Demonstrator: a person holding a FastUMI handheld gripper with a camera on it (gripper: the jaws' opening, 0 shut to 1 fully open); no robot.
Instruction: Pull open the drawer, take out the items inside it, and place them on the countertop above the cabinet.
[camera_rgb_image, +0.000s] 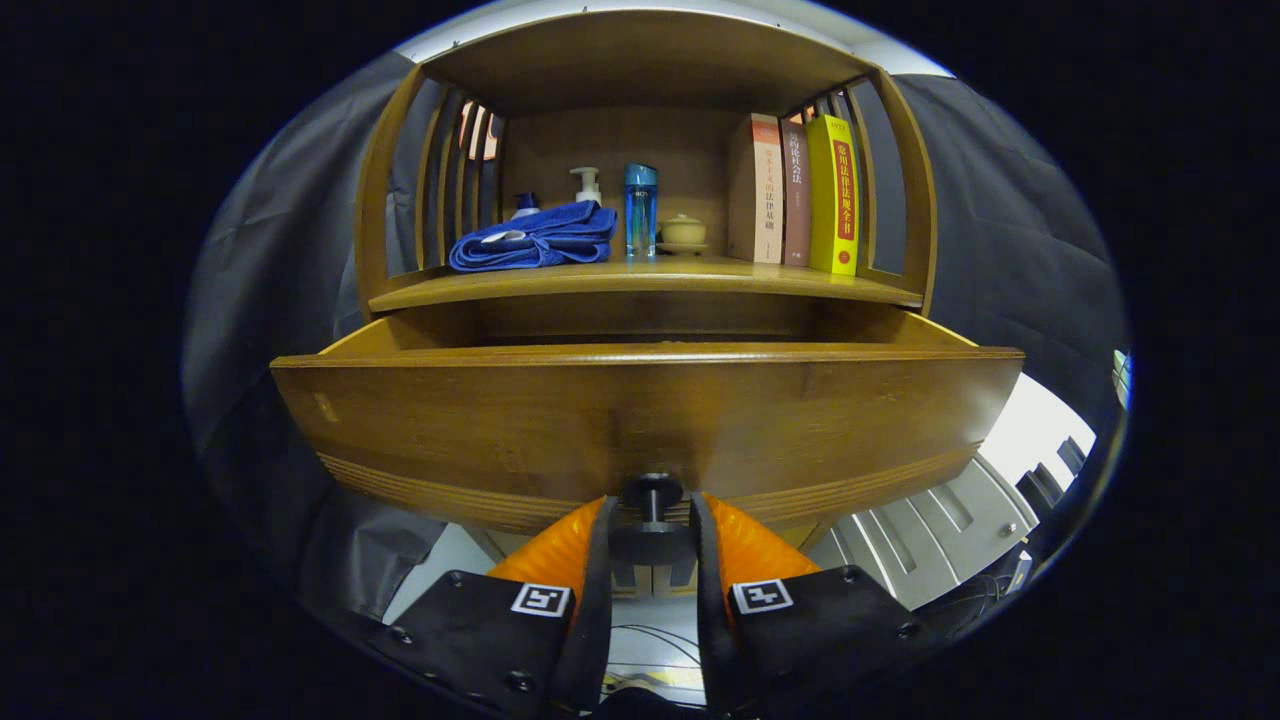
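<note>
The wooden drawer (640, 420) stands pulled out toward me, its wide front panel just beyond the fingers. Its dark round knob (652, 545) sits between the two fingers, and my gripper (651, 508) is shut on it, one finger pressing each side. The front panel hides the inside of the drawer. Above the drawer runs the cabinet's countertop (700, 280). On it lie a folded blue towel (535, 240), a white pump bottle (587, 185), a blue bottle (640, 210) and a small lidded bowl (684, 230).
Three upright books (795, 195) stand at the right end of the countertop. Slatted wooden sides (905, 180) and a wooden top enclose that shelf. White panelled furniture (930, 540) stands low to the right, below the drawer. Cables (650, 640) lie on the floor under the fingers.
</note>
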